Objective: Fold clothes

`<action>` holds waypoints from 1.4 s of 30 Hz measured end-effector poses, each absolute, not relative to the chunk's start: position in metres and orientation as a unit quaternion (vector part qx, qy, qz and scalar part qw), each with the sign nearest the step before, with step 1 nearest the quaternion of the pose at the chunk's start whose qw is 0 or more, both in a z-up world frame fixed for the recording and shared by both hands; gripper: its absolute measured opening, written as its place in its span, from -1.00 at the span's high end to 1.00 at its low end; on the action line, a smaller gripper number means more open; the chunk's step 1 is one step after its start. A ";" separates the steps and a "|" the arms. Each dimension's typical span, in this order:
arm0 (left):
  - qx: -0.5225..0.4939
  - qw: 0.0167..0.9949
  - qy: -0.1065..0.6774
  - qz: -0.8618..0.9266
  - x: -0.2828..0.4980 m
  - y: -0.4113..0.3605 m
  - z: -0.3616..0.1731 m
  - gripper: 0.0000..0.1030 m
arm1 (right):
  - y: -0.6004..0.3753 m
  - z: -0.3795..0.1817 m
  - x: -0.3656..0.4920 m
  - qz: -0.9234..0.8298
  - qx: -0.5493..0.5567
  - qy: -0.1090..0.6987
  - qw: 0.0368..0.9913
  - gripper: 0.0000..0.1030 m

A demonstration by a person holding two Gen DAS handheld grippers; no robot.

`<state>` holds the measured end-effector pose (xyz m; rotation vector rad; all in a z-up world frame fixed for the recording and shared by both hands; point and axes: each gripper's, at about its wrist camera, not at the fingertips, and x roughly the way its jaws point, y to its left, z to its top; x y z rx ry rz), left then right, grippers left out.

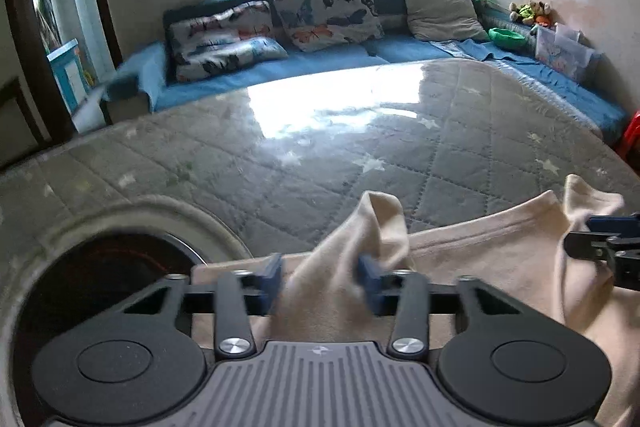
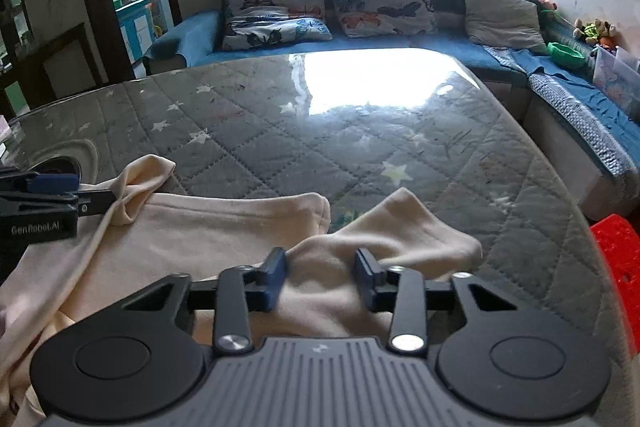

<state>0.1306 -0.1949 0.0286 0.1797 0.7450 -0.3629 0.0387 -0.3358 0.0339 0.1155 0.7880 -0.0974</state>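
Observation:
A cream garment (image 2: 192,227) lies spread on the near part of the quilted table (image 2: 320,147). My left gripper (image 1: 322,279) is shut on a bunched corner of the cream garment (image 1: 376,219), which stands up between its blue fingertips (image 1: 274,277). It also shows at the left edge of the right wrist view as the left gripper (image 2: 96,201), with cloth pinched at its tip. My right gripper (image 2: 322,269) is shut on another raised fold of cloth (image 2: 400,227). The right gripper (image 1: 596,239) enters the left wrist view from the right edge.
A round dark opening (image 1: 100,287) is set into the table at the near left. A blue sofa (image 1: 360,51) with butterfly cushions (image 1: 328,11) runs along the far side and right. A red stool (image 2: 616,255) stands at the table's right edge.

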 end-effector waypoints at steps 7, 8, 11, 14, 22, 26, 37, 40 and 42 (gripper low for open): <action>0.075 0.922 0.341 -0.168 0.119 -0.184 0.042 0.86 | -0.334 0.040 0.031 -0.046 0.057 0.363 0.929 0.81; 0.069 0.924 0.338 -0.166 0.117 -0.179 0.046 0.86 | -0.334 0.041 0.030 -0.047 0.057 0.359 0.931 0.81; 0.051 0.930 0.328 -0.156 0.112 -0.167 0.056 0.91 | -0.332 0.050 0.023 -0.050 0.054 0.346 0.935 0.84; 0.050 0.933 0.322 -0.150 0.107 -0.159 0.061 0.92 | -0.333 0.053 0.022 -0.062 0.050 0.346 0.935 0.84; 0.067 0.928 0.324 -0.171 0.106 -0.171 0.057 0.57 | -0.318 0.061 0.014 -0.015 0.074 0.345 0.936 0.55; 0.088 0.929 0.314 -0.177 0.107 -0.188 0.052 -0.22 | -0.300 0.059 0.015 0.023 0.076 0.360 0.930 0.35; 0.086 0.920 0.337 -0.179 0.130 -0.197 0.030 0.69 | -0.281 0.039 0.020 0.014 0.058 0.383 0.922 0.45; 0.084 0.923 0.330 -0.177 0.125 -0.187 0.036 0.82 | -0.283 0.039 0.018 0.007 0.058 0.382 0.922 0.86; 0.078 0.929 0.322 -0.166 0.117 -0.178 0.044 0.83 | -0.285 0.041 0.015 0.005 0.067 0.379 0.923 0.93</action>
